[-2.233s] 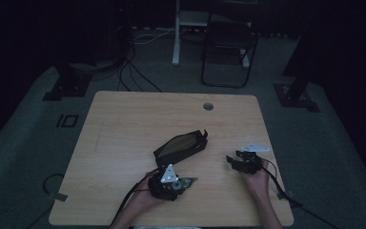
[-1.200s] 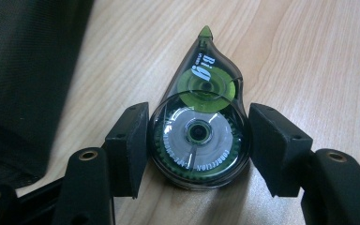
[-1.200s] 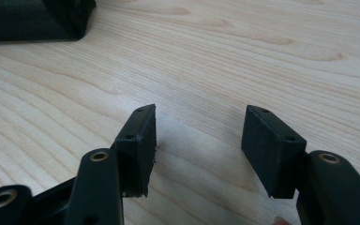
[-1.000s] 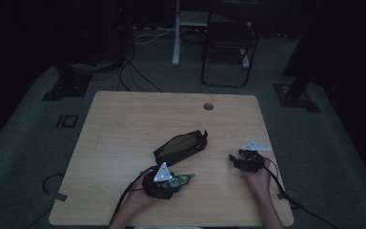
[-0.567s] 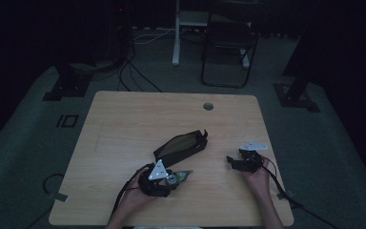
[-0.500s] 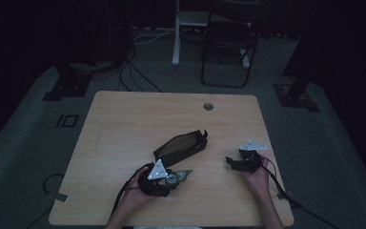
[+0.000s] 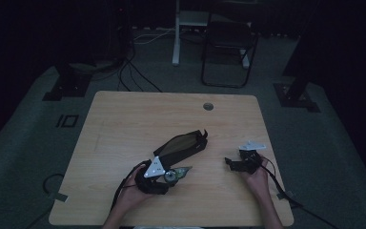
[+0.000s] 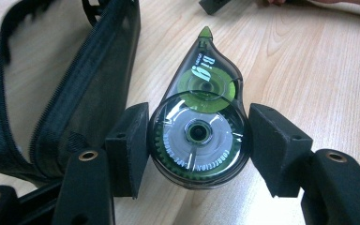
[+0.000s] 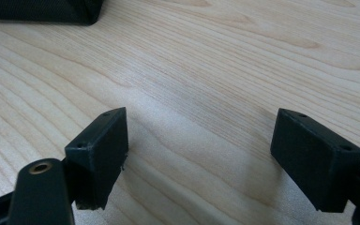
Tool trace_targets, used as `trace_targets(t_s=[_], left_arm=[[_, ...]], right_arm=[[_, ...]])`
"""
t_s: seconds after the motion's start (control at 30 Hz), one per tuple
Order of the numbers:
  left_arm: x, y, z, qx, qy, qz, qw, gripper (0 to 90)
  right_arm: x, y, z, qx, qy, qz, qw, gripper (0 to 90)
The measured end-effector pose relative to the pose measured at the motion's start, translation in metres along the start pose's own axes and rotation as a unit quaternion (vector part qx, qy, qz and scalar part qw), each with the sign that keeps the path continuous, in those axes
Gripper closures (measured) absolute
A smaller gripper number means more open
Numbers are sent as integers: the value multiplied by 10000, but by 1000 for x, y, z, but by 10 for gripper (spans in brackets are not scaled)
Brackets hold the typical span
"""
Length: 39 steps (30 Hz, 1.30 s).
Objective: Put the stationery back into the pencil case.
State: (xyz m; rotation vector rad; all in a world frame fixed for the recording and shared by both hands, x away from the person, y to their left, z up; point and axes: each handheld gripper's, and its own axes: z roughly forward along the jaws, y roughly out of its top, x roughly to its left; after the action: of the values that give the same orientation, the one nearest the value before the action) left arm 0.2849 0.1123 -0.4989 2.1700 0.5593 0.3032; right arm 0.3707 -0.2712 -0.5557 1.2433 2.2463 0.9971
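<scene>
A green and clear correction tape dispenser [image 8: 198, 126] sits between both pads of my left gripper [image 8: 198, 147], which is shut on its round body; its green tip points away from me. In the high view the left gripper [image 7: 167, 175] holds the dispenser [image 7: 177, 172] just above the table, in front of an open black mesh pencil pouch [image 7: 183, 144]. The pouch [image 8: 70, 79] lies to the left of the dispenser with its zipper undone. My right gripper [image 9: 199, 154] hovers over bare wood; its jaws have just been opening and stand wide with nothing between them. It shows at the right as the right gripper [image 7: 229, 163].
The wooden table [image 7: 124, 124] has a round cable hole [image 7: 208, 106] near its far edge. A black chair [image 7: 228, 52] and stand bases rest on the dark floor beyond. Cables trail from both grippers off the near edge.
The left gripper has lifted a little with the tape dispenser and shifted slightly left. The right gripper stayed in place.
</scene>
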Motion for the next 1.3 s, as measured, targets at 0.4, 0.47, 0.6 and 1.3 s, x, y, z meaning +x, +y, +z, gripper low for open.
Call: trace_targets(t_s=[0.4, 0.47, 0.6, 1.3], left_arm=[[4, 6, -10, -89, 25, 4, 10000, 416], [4, 7, -11, -102, 38, -14, 9999, 415], [5, 9, -13, -123, 35, 9, 9999, 415], [10, 26, -23, -216, 89, 126, 9996, 416]], right_arm=[[0, 0, 0, 0, 1, -1, 10000, 192], [0, 0, 0, 0, 1, -1, 10000, 192], [0, 0, 0, 0, 0, -1, 10000, 192], [0, 0, 0, 3, 5, -5, 10000, 190]])
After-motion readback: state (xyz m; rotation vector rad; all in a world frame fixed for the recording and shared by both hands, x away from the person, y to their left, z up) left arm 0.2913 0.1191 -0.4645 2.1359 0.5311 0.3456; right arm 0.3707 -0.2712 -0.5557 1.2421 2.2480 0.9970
